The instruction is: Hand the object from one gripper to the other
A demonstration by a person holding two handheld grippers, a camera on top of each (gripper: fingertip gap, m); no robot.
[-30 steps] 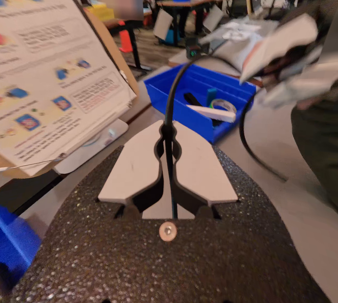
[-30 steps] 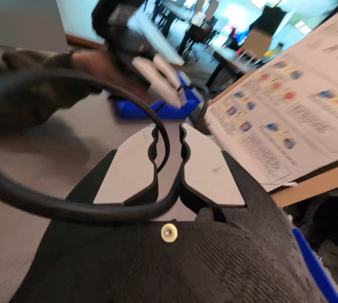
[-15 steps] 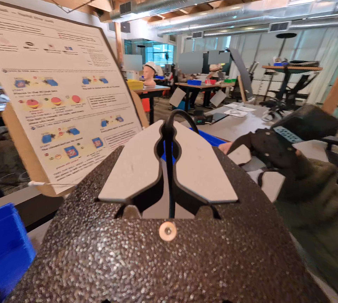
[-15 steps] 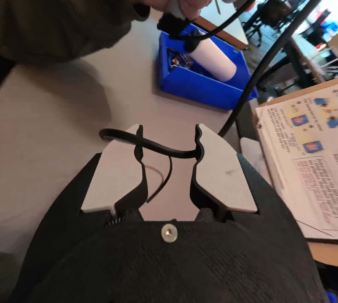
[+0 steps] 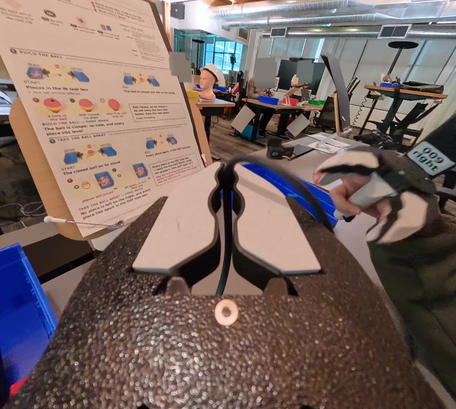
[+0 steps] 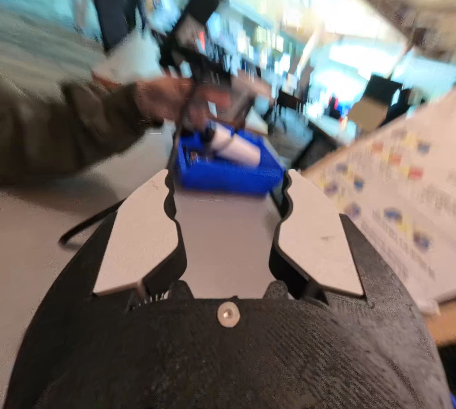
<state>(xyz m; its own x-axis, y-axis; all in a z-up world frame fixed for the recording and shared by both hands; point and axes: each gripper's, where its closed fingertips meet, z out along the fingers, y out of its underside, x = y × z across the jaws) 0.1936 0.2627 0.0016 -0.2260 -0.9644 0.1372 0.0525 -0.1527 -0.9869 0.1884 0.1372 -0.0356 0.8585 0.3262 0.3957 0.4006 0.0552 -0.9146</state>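
A thin black cable [image 5: 225, 236] runs up between the fingers of my left gripper [image 5: 226, 170], which is shut on it. Past the fingertips the cable arcs to the right and down. In the left wrist view a hand [image 5: 350, 199] holds the right gripper to the right of the cable, apart from it. My right gripper [image 6: 227, 175] is wide open and empty. In the blurred right wrist view a stretch of the cable [image 6: 91, 222] lies outside its left finger, and the left gripper is a dark smear farther off.
A blue bin [image 5: 308, 190] stands on the grey table behind the grippers; in the right wrist view the bin [image 6: 222, 180] holds a white roll [image 6: 237, 148]. An instruction board [image 5: 98, 101] leans at the left. Another blue bin [image 5: 19, 298] is at the near left. Tip to tip, the grippers are about 15 centimetres apart.
My right gripper has opened wider and the cable that lay across its fingers is out of them. My left gripper stays shut on the cable and has tilted upward.
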